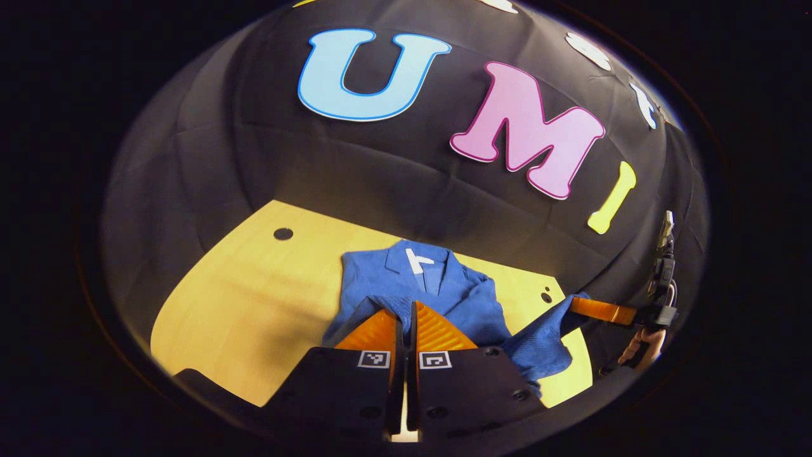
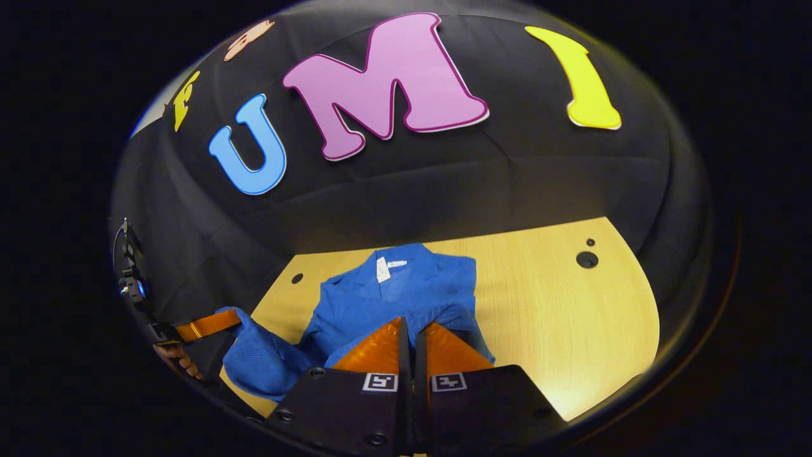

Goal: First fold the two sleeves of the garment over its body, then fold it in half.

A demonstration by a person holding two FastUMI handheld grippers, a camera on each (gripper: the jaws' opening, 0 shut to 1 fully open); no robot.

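**Two grippers each pinch a sleeve of a blue jacket on a wooden table**

A pale wooden table (image 1: 241,304) fills the lower part of both views, backed by the booth's black cloth wall (image 1: 355,171). A few dark round holes (image 2: 587,259) dot the tabletop near its far edge.

A blue jacket (image 1: 438,285) lies on the table with its collar toward the wall and a small white label (image 1: 417,260) showing inside the neck.

In the left gripper view, the left gripper (image 1: 406,317) sits low over the jacket, its two orange fingers pressed almost together with blue sleeve cloth caught at their tips. Far to the side, the right gripper (image 1: 587,307) holds the other sleeve (image 1: 545,343) lifted off the table, and a hand (image 1: 644,346) grips its handle.

In the right gripper view, the right gripper (image 2: 412,330) likewise has its orange fingers nearly closed, pinching blue cloth. At the edge, the left gripper's orange finger (image 2: 206,326) grips a raised sleeve (image 2: 254,362), with fingers of a hand (image 2: 181,362) beneath.
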